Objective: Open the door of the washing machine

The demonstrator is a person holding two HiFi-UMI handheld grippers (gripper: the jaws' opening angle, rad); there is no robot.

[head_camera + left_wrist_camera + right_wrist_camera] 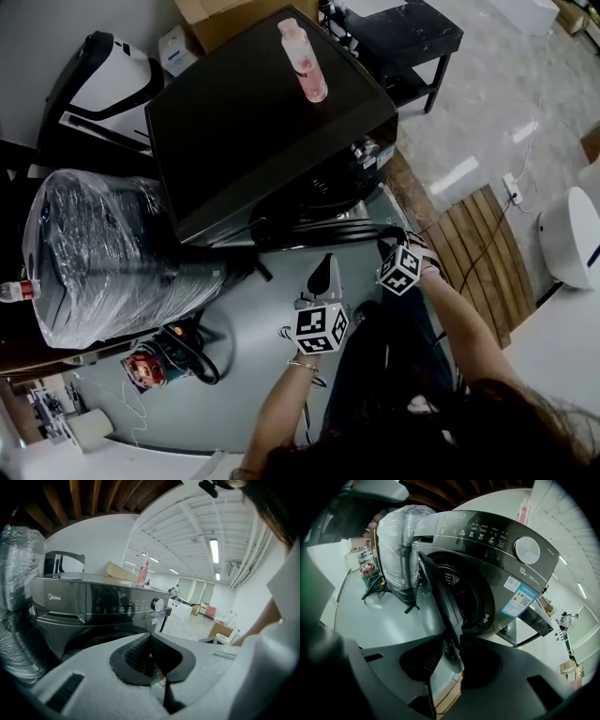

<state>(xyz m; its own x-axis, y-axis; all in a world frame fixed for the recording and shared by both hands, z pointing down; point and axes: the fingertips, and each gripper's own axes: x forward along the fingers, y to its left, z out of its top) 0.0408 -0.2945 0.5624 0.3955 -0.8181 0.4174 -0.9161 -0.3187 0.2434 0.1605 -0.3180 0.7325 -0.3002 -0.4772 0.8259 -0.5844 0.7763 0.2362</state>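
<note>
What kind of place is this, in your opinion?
Probably a workshop or test hall, not a home: a dark grey front-loading washing machine stands near a plastic-wrapped appliance and a brown cardboard box, under long ceiling strip lights.

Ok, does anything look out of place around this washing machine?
A pink bottle stands loose on top of the washing machine and could topple. A red device and black cable lie on the floor nearby.

Grey left claw [151, 639], checkered marker cube [322, 328], bracelet [302, 366]
</note>
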